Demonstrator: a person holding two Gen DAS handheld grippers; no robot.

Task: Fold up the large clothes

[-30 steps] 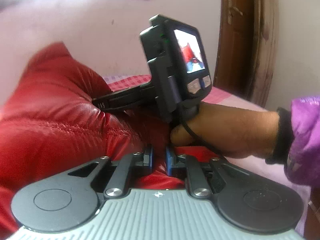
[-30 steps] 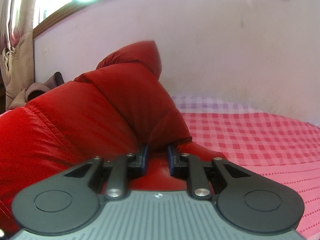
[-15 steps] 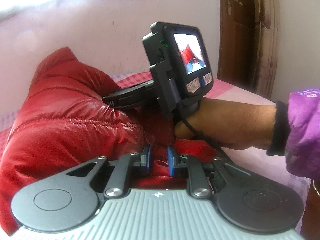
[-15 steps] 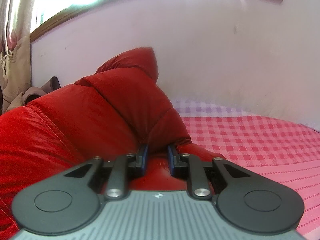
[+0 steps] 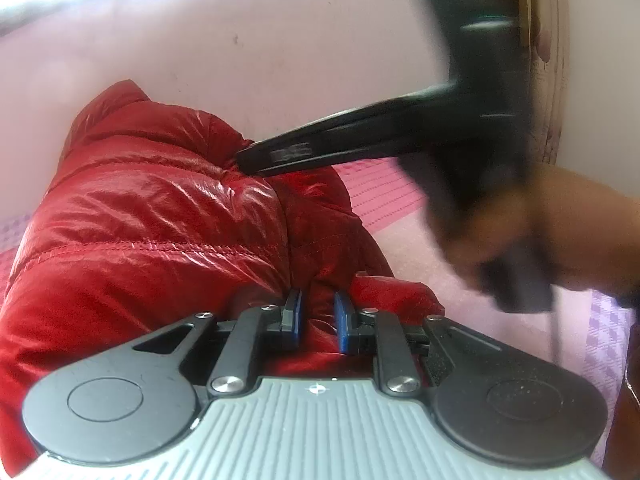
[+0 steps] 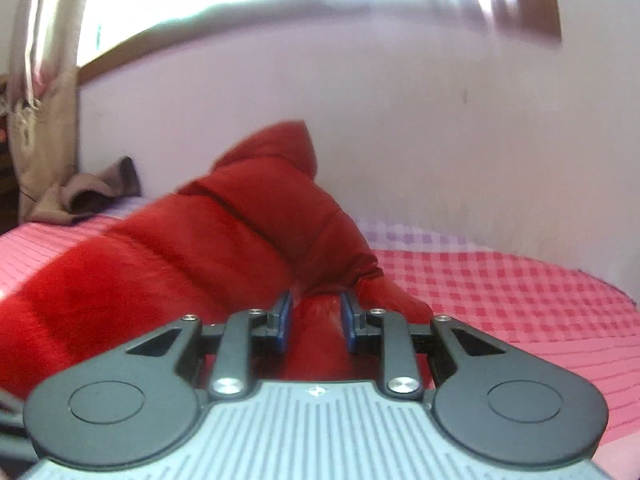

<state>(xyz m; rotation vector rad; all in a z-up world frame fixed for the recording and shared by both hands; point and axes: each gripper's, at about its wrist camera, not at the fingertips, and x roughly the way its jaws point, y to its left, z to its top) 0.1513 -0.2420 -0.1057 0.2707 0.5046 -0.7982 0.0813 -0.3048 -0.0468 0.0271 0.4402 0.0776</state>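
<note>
I have the red puffer jacket [image 5: 152,216] heaped on the bed [image 6: 500,296], its bulk lying to the left in both wrist views and one peak standing up against the pale wall [image 6: 400,140]. My left tongs [image 5: 317,322] are clenched on a fold of the jacket's shiny fabric, blue pads pressed into it on either side. My right tongs [image 6: 316,320] have red fabric between their pads too, but the pads stand a little wider than half a second ago, and I cannot tell whether they are gripping or have let go.

To the right of the jacket the checked pink bedcover runs bare toward the wall, so that side gives me open room; the bed's right edge curves away near the wall. On the left, past the jacket, a brown-grey garment [image 6: 96,192] lies near the bed's far edge beside a curtain [image 6: 44,120].

In the left view, the other handheld unit [image 5: 460,92] now crosses the upper right, blurred, its black nose touching the top of the jacket's fold, with my right hand [image 5: 540,232] smeared below it. Half a second ago it sat lower and sharp, screen facing me. The jacket's heap has sunk since then, baring more bedcover on the left of the right view.
</note>
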